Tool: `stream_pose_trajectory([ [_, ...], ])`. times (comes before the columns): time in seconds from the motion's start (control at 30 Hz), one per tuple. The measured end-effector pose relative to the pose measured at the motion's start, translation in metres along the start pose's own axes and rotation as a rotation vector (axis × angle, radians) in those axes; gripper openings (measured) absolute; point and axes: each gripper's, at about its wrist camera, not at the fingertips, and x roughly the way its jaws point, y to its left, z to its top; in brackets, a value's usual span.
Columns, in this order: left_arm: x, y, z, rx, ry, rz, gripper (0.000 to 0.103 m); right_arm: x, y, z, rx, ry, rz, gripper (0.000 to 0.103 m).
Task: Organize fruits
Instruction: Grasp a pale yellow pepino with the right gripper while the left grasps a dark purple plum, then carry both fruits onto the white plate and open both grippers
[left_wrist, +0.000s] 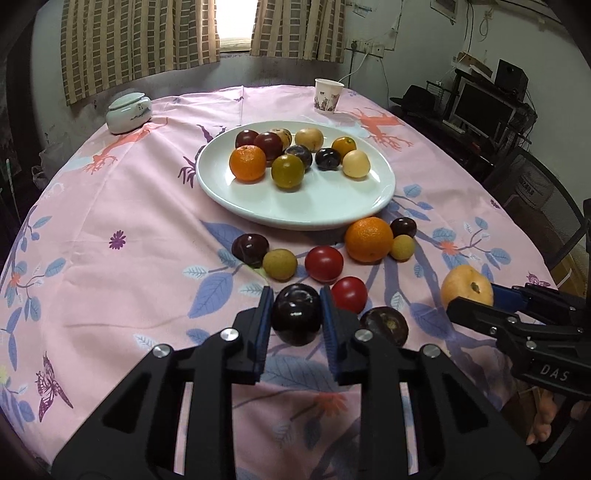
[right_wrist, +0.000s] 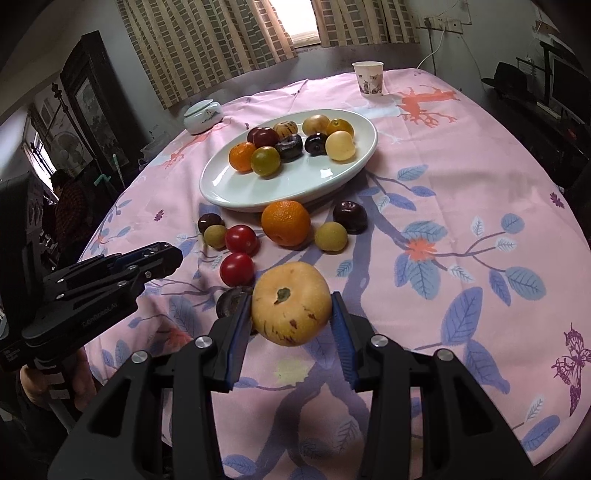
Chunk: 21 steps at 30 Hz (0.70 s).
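Left gripper (left_wrist: 296, 314): fingers closed narrow on a dark plum (left_wrist: 296, 318), pads pressing both sides; plum lifted just above the cloth, near edge.
Right gripper (right_wrist: 291, 314): fingers partly open, clamped on a yellow speckled fruit (right_wrist: 291, 304), held off the tablecloth (right_wrist: 461, 166).
White plate (right_wrist: 295, 184): far centre, ten fruits on it.
Loose fruit: orange (right_wrist: 285, 222), two red tomatoes, plums, small yellow-green fruits between plate and grippers.

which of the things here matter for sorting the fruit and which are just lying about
For the job:
- white plate
- dark plum in left tongs
- yellow fruit in right tongs
- loose orange

Lying about:
- paper cup
- lidded jar
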Motion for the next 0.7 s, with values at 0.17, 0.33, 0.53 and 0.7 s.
stream_pose_trajectory([
  [0.17,-0.014,-0.001,-0.003,-0.003,-0.023,-0.018,0.025,-0.005,0.007,0.000,-0.014,-0.008,-0.005,0.043],
  [0.33,-0.019,0.002,-0.002,-0.006,-0.034,-0.018,0.025,-0.005,0.008,0.001,-0.017,-0.011,-0.009,0.043],
  [0.53,-0.018,0.012,0.009,-0.011,-0.036,-0.009,0.025,0.003,0.011,0.008,-0.029,0.011,-0.014,0.043],
  [0.7,-0.008,0.028,0.050,-0.004,-0.045,0.020,0.026,0.018,0.021,0.043,-0.100,0.032,-0.028,0.043],
])
